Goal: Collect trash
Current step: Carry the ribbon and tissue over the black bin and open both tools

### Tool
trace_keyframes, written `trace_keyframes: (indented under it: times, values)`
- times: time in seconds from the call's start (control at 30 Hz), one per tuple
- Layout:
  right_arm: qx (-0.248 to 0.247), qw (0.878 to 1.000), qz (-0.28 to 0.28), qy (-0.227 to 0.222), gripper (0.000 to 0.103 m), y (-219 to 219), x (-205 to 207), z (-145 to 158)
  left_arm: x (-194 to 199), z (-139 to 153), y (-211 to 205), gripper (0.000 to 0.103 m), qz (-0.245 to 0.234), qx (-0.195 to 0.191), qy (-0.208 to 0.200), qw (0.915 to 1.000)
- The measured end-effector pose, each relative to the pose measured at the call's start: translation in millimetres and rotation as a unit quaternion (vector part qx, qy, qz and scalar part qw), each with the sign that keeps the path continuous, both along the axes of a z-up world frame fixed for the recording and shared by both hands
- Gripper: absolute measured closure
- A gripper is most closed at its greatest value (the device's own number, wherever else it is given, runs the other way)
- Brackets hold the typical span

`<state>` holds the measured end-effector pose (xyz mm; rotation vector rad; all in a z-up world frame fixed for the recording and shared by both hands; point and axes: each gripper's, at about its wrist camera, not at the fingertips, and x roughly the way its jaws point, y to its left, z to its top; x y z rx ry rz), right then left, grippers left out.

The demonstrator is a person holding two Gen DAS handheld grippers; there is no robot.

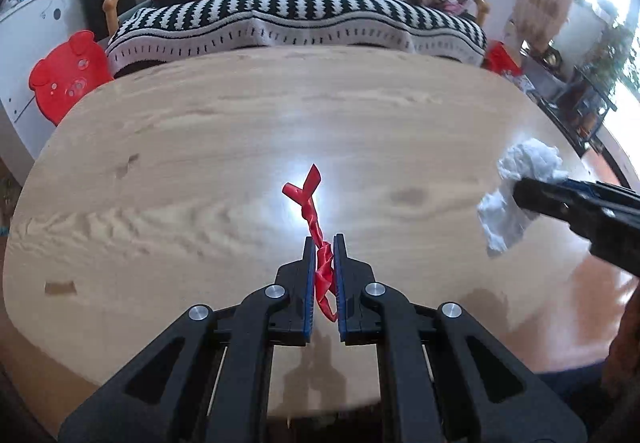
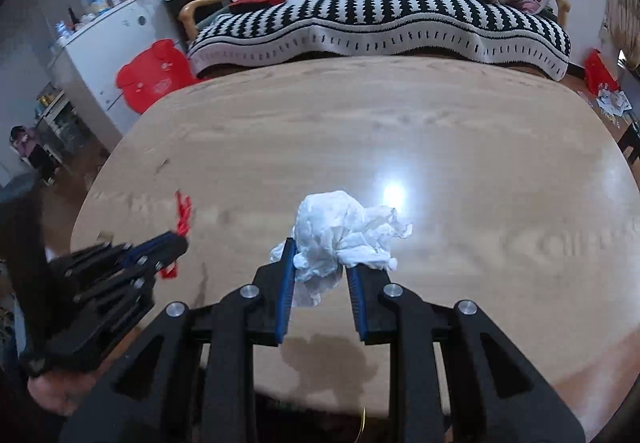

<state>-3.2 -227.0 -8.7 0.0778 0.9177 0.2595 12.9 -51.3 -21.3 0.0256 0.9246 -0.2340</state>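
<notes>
My left gripper (image 1: 323,243) is shut on a twisted red plastic strip (image 1: 313,203), which sticks out forward past the fingertips, above the wooden table (image 1: 200,147). My right gripper (image 2: 320,251) is shut on a crumpled white tissue (image 2: 340,231), held above the table. In the left wrist view the tissue (image 1: 520,171) and right gripper (image 1: 520,191) show at the right edge. In the right wrist view the left gripper (image 2: 182,239) with the red strip (image 2: 184,213) shows at the left.
A sofa with a black-and-white striped blanket (image 1: 296,15) stands behind the table. A red pig-shaped stool (image 1: 66,77) is at the far left. A white cabinet (image 2: 108,43) with clutter stands at the left. A red bag (image 2: 598,73) lies on the floor at the right.
</notes>
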Motion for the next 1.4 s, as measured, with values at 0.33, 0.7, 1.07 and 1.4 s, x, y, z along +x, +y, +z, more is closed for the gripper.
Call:
trace_keyframes:
  times: [0.33,0.7,1.07,1.4]
  values:
    - [0.014,1.0,0.014,0.012,0.078,14,-108,-33,-104,-25,5,0.095,-0.017,-0.007,0.016,0.9997]
    - [0.033,0.994,0.023,0.105,0.078,27,-158,-94,-167,-79,7,0.095,-0.045,-0.018,0.097,0.9941]
    - [0.026,0.99,0.014,0.137,0.077,29,-148,-112,-164,-90,-1,0.095,-0.055,-0.02,0.11,0.9922]
    - [0.024,0.99,0.013,0.138,0.077,30,-146,-111,-162,-90,-2,0.095,-0.058,-0.021,0.112,0.9918]
